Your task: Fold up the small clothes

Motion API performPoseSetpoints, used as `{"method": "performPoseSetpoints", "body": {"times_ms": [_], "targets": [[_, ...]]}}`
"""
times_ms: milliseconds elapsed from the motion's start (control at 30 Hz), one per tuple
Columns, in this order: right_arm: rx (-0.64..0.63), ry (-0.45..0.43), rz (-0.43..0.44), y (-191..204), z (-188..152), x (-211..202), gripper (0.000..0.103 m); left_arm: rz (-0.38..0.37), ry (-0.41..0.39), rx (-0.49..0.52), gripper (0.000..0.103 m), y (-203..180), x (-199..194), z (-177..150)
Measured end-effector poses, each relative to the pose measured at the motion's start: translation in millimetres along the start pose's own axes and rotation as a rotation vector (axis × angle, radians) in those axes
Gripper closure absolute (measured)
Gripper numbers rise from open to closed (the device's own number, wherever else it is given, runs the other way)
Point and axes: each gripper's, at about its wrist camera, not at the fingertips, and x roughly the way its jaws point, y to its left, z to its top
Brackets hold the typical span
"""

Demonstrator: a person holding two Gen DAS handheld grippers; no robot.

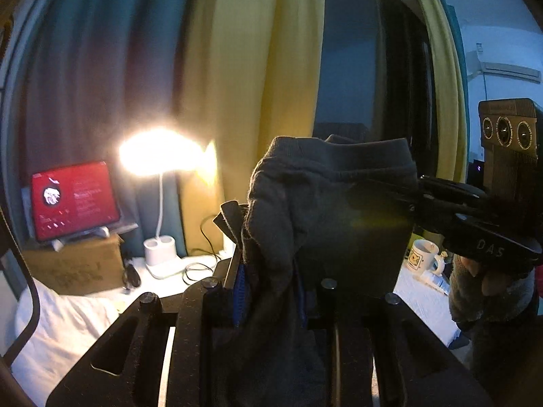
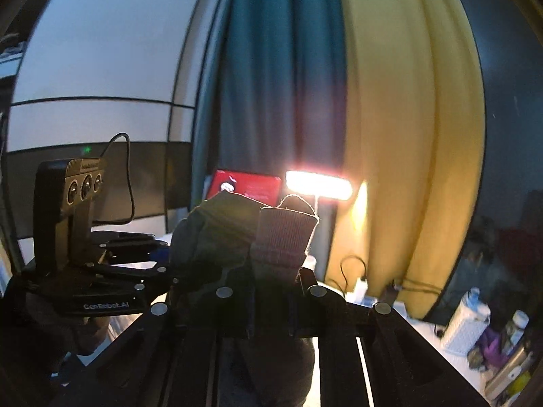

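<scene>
A small dark grey garment (image 1: 325,203) with a ribbed hem is held up in the air between both grippers. My left gripper (image 1: 268,291) is shut on its left side, with cloth bunched between the blue-padded fingers (image 1: 240,291). My right gripper (image 1: 407,200) comes in from the right and is shut on the garment's right edge. In the right wrist view the garment (image 2: 237,237) bunches in my right gripper (image 2: 271,281), its ribbed band (image 2: 285,240) backlit. The left gripper (image 2: 135,264) sits to the left, touching the cloth.
A lit desk lamp (image 1: 163,156) stands on a white table (image 1: 169,285) beside a red-screen tablet (image 1: 74,200) on a cardboard box (image 1: 74,268). Yellow and teal curtains (image 1: 264,68) hang behind. A white mug (image 1: 422,257) and bottles (image 2: 468,322) sit at the right.
</scene>
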Motion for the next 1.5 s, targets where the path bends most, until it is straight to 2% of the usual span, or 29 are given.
{"method": "performPoseSetpoints", "body": {"times_ms": [333,533,733,1000,1500], "targets": [[-0.06,-0.06,0.088,39,25,-9,0.097,0.095,-0.079,0.027,0.083,14,-55,11],[-0.076,-0.054,0.145,56,23,2,0.097,0.154,-0.063,0.057,0.083,27,-72,1],[-0.028,0.027,0.177,51,5,36,0.097,0.166,0.025,0.028,0.083,52,-45,-20],[0.067,0.14,0.178,31,-32,92,0.097,0.162,0.113,-0.006,0.083,72,-9,-41],[0.156,0.275,0.172,-1,-69,169,0.097,0.143,0.252,-0.069,0.083,102,61,-69]]}}
